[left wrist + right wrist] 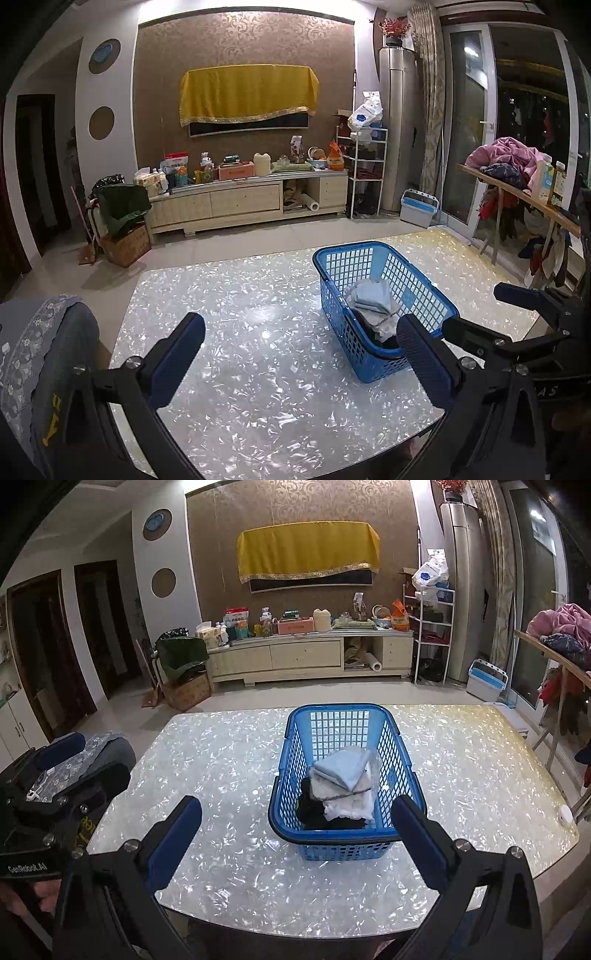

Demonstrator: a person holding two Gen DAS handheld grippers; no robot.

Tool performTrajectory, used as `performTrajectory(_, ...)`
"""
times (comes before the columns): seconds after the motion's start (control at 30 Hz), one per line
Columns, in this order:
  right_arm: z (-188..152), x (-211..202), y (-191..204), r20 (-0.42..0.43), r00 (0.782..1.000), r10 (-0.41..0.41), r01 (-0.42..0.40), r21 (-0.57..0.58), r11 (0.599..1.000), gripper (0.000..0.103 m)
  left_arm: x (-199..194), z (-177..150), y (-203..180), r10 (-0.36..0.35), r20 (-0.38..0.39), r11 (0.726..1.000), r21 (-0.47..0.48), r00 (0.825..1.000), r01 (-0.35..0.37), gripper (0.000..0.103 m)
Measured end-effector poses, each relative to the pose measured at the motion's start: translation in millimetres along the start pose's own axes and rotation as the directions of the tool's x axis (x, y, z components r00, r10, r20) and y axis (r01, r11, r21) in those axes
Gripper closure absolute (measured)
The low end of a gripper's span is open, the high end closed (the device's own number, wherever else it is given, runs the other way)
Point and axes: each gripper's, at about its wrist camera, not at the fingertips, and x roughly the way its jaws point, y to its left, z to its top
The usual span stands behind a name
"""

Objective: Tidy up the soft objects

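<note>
A blue plastic basket (295,720) stands on the shiny pearl-pattern table (221,746). Inside lie folded cloths: a light blue one (345,766) on top, white ones (347,801) under it, and a black one (314,812) at the near left. The basket also shows in the left wrist view (332,254) with the cloths (373,297). My right gripper (297,821) is open and empty, just in front of the basket. My left gripper (301,339) is open and empty, left of the basket. The right gripper shows at the right of the left wrist view (476,308).
A chair back with a grey floral cover (40,343) stands at the table's left edge. A wooden rack with piled clothes (506,162) is on the right. A TV cabinet (306,657) with clutter is across the floor. A small white round object (565,814) lies near the table's right edge.
</note>
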Motion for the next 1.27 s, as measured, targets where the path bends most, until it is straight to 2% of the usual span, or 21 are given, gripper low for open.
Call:
performTrajectory(0.7, -1.0, -5.6, 8.4, -0.01, 1.0, -0.009, 0.008, -0.004, 1.0, 0.0, 0.3, -3.0, 8.0, 0.0, -0.014, 0.999, -0.035, 1.0, 0.0, 0.0)
performTrajectory(1.27, 0.0, -8.6, 12.9, -0.015, 1.0, 0.002, -0.003, -0.017, 1.0, 0.0, -1.3, -0.6, 8.7, -0.002, -0.016, 1.0, -0.025, 1.0, 0.002, 0.0)
